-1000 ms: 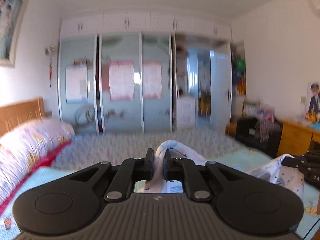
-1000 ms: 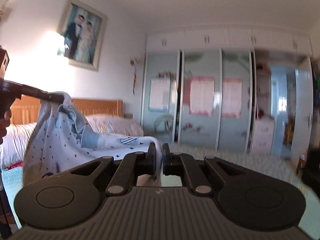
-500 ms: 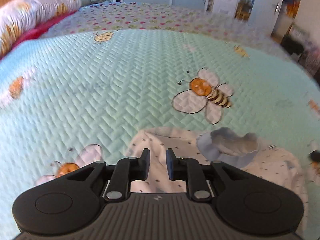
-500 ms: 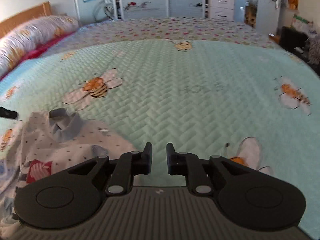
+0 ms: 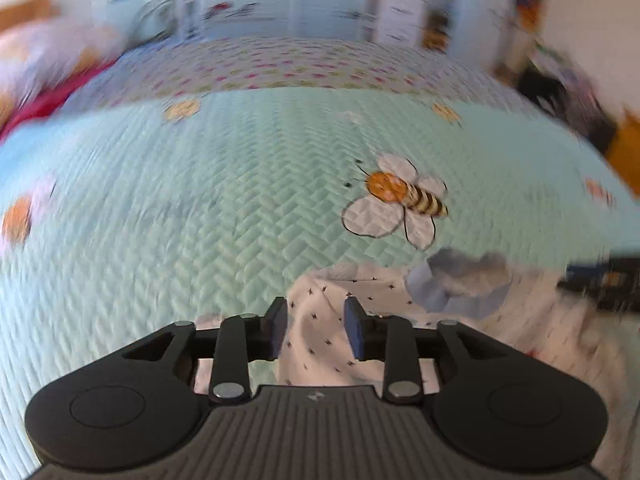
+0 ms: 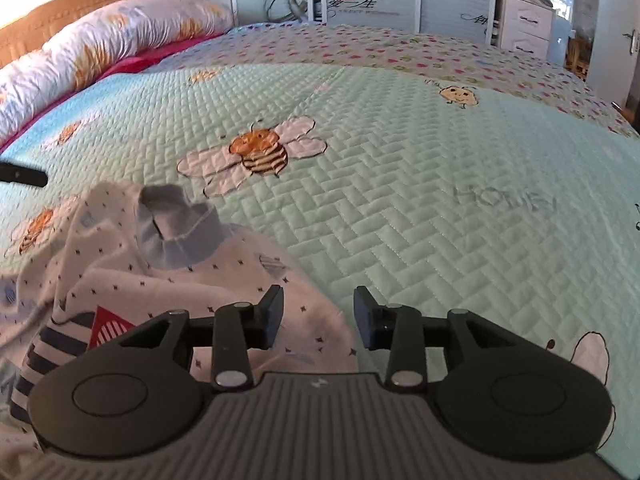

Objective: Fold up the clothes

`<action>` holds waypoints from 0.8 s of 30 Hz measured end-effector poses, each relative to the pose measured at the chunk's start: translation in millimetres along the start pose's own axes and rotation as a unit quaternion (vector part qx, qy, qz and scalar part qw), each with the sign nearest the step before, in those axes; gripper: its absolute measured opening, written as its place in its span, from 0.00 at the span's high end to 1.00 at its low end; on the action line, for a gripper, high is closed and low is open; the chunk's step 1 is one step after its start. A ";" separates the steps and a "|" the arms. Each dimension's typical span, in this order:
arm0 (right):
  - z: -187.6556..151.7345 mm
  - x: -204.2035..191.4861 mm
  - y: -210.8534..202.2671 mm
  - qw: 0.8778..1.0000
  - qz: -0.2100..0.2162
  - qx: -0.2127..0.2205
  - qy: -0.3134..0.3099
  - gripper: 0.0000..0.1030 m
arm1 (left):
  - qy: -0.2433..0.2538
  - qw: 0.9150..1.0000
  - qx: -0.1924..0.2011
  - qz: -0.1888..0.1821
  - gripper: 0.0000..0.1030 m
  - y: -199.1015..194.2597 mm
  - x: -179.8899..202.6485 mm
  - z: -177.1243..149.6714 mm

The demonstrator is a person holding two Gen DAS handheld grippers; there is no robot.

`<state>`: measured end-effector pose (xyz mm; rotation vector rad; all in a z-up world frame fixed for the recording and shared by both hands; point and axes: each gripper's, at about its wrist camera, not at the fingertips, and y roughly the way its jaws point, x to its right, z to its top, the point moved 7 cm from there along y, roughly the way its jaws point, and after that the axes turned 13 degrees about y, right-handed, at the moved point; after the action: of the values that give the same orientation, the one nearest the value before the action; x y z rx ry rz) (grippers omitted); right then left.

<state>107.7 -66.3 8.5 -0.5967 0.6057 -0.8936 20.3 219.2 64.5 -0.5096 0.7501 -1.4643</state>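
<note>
Shirt lies rumpled on the quilt, collar up, no fold made yet. Left gripper is opening, a ridge of cloth between unpressed pads. Right gripper is opening over the shirt's edge, holding nothing. All folding remains.
</note>
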 end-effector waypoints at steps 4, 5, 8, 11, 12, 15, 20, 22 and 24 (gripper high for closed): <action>-4.8 7.7 2.9 1.000 0.013 -0.005 0.021 0.60 | 0.007 1.000 -0.017 0.000 0.63 33.7 -11.3 3.4; -5.5 9.9 3.9 1.000 0.014 -0.005 0.027 0.60 | 0.000 1.000 -0.020 -0.007 0.63 39.7 -14.0 2.8; -6.6 15.6 3.1 0.999 0.019 -0.002 0.043 0.60 | -0.020 0.999 -0.028 -0.026 0.63 54.0 -21.2 -0.6; -7.2 19.9 -3.9 0.998 0.029 0.005 0.057 0.58 | -0.046 0.998 -0.032 -0.041 0.63 61.3 -27.0 -6.6; -7.7 20.9 -5.7 0.998 0.033 0.006 0.062 0.56 | -0.054 0.997 -0.032 -0.047 0.63 63.9 -28.3 -7.9; -10.0 23.5 -9.1 0.997 0.034 0.009 0.073 0.51 | -0.075 0.994 -0.032 -0.074 0.63 69.6 -29.8 -10.2; -14.5 27.6 -12.2 0.994 0.042 0.012 0.097 0.50 | -0.093 0.988 -0.033 -0.117 0.63 78.4 -24.9 -9.0; -15.9 32.0 -13.5 0.991 0.052 0.013 0.121 0.50 | -0.103 0.987 -0.033 -0.122 0.72 81.5 -23.2 -9.6; -17.0 37.9 -15.5 0.986 0.063 0.016 0.151 0.50 | -0.104 0.989 -0.033 -0.101 0.95 78.2 -22.0 -10.3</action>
<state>106.2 -109.6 -0.9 -0.3919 0.8903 -0.8787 68.1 247.6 4.4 -0.7956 0.5967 -1.5483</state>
